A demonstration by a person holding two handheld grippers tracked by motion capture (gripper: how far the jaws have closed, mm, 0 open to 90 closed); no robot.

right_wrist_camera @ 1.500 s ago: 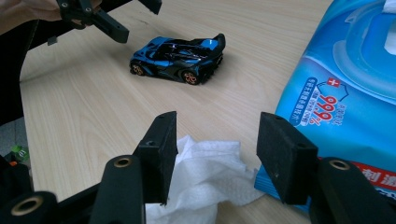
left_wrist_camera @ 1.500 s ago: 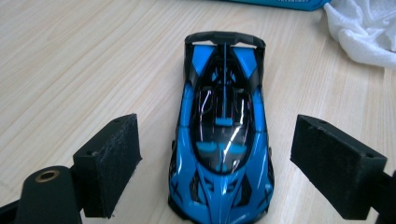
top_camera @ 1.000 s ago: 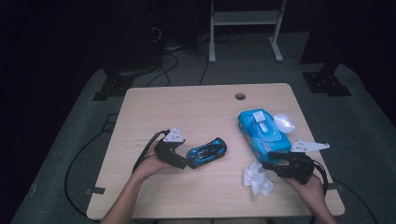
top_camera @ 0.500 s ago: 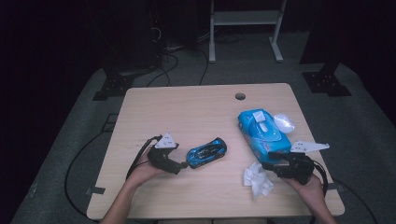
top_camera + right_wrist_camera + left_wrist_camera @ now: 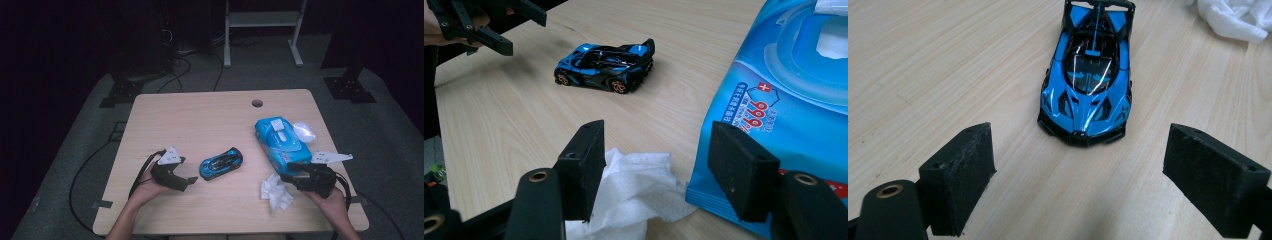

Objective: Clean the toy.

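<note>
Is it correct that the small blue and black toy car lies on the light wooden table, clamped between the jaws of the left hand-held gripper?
Not quite. The small blue and black toy car does lie on the light wooden table, but the left hand-held gripper is not clamping it. In the left gripper view its jaws stand open, with the car a little ahead of them, untouched.

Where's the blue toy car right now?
In the high view the blue toy car sits on the table near its middle front, just ahead of the open left gripper, with the crumpled wipe to its right.
</note>
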